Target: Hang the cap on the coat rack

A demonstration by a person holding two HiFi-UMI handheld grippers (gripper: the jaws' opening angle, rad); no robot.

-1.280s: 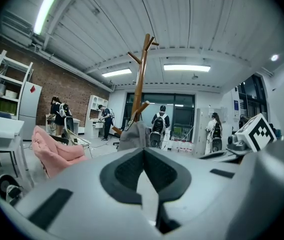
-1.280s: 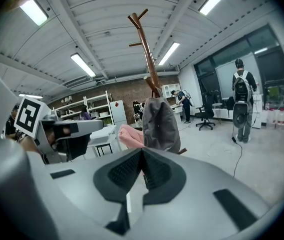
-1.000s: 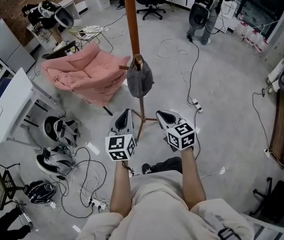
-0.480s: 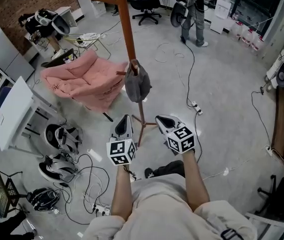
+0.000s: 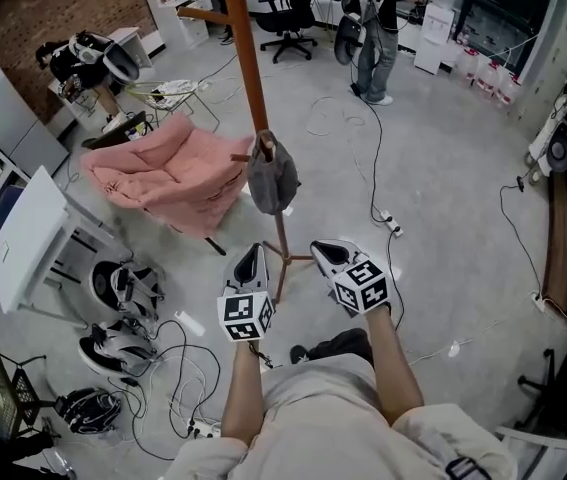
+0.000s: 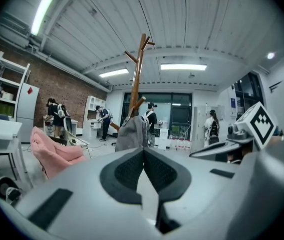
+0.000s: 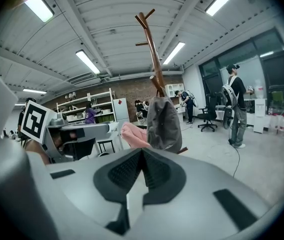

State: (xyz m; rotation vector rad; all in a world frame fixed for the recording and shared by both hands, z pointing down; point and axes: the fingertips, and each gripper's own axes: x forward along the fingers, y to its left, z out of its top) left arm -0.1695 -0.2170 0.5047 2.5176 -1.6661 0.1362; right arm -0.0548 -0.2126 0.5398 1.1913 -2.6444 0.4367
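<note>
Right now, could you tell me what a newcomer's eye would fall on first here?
The tall wooden rack stands mid-floor, with a grey cap hanging on a low peg. Left of it sprawls a pink chair. Nearest the viewer, the left claw and right claw are shut and empty.

Cap (image 5: 272, 179) — grey, soft fabric, hanging limp from a short lower peg of the coat rack (image 5: 248, 58), apparently hooked by its back opening, with the peg tip showing above it. Rack — slim brown wooden pole, upright, with angled branch pegs higher up and splayed legs on the grey floor.
</note>
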